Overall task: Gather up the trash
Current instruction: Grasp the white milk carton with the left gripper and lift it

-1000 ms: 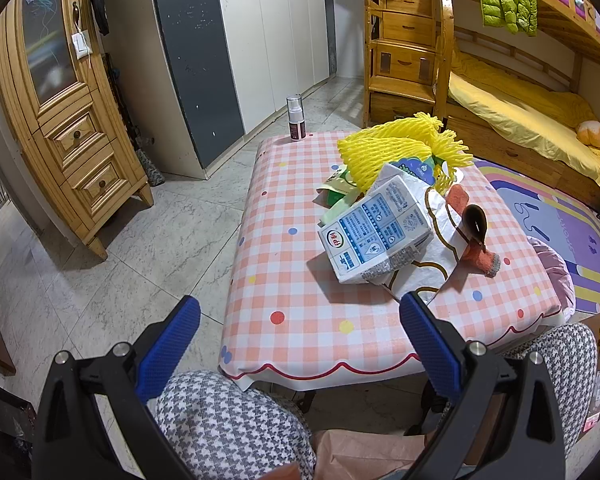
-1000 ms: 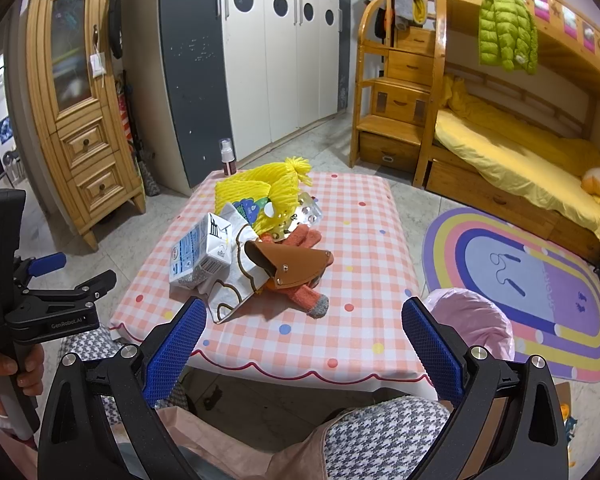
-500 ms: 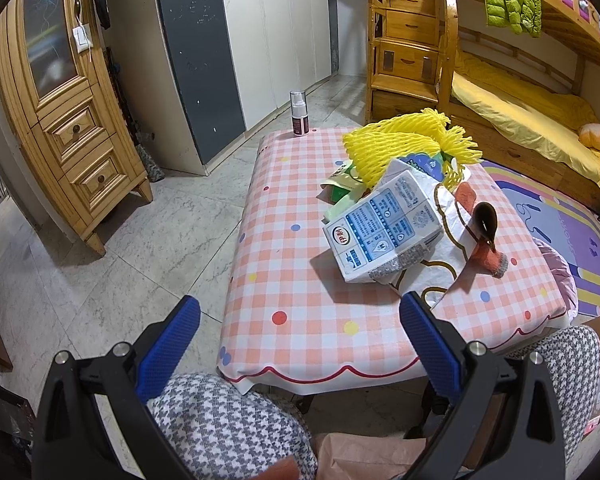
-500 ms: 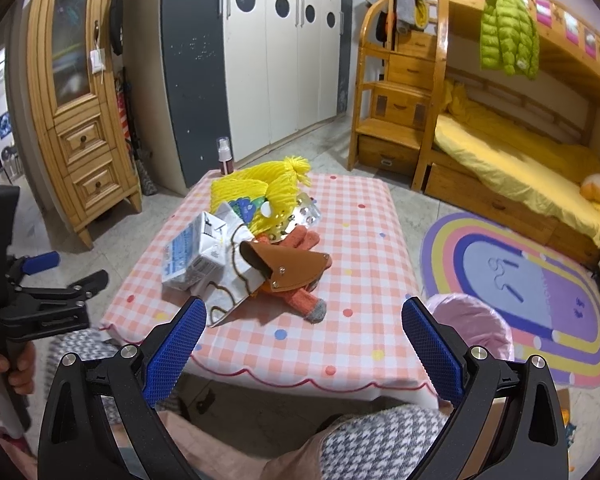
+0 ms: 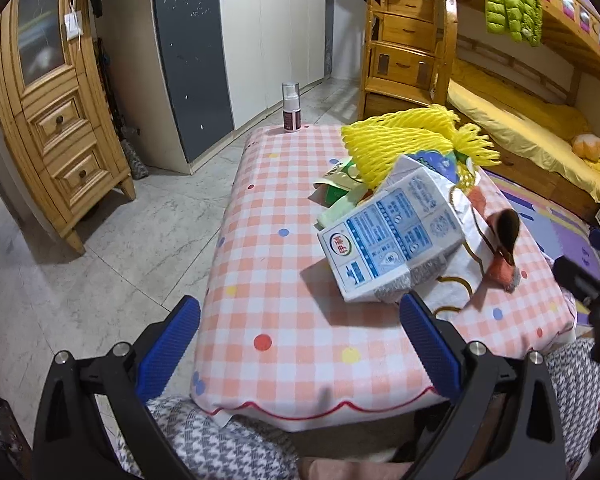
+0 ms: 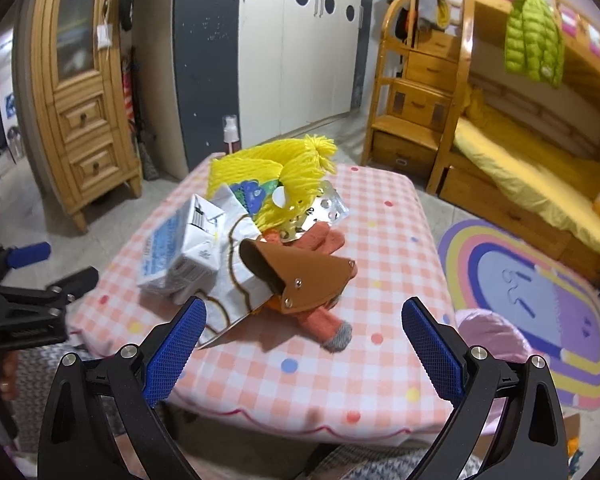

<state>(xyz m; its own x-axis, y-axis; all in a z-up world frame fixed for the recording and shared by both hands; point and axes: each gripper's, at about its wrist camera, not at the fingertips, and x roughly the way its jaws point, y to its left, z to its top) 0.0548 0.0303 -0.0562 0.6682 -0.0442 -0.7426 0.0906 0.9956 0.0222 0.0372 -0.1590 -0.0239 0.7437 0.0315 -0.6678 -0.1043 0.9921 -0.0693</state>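
Observation:
A pile of trash lies on a pink checked table [image 5: 284, 288] [image 6: 384, 216]. In it are a white and blue milk carton [image 5: 388, 236] [image 6: 180, 248], yellow foam netting [image 5: 400, 144] [image 6: 268, 168], a white printed bag [image 6: 236, 292], a brown leather sheath [image 6: 300, 276] and an orange glove [image 6: 324, 240]. My left gripper [image 5: 300, 336] is open and empty at the table's near edge, just short of the carton. My right gripper [image 6: 304, 336] is open and empty in front of the sheath.
A spray bottle [image 5: 291, 107] stands at the table's far corner. A pink bin [image 6: 492, 340] sits on the floor right of the table, by a rainbow rug [image 6: 532, 280]. A wooden cabinet [image 5: 52, 120], wardrobes and a bunk bed [image 6: 540, 152] surround the table.
Both grippers have moved forward toward the table and the pile looks larger. Both stay open and empty.

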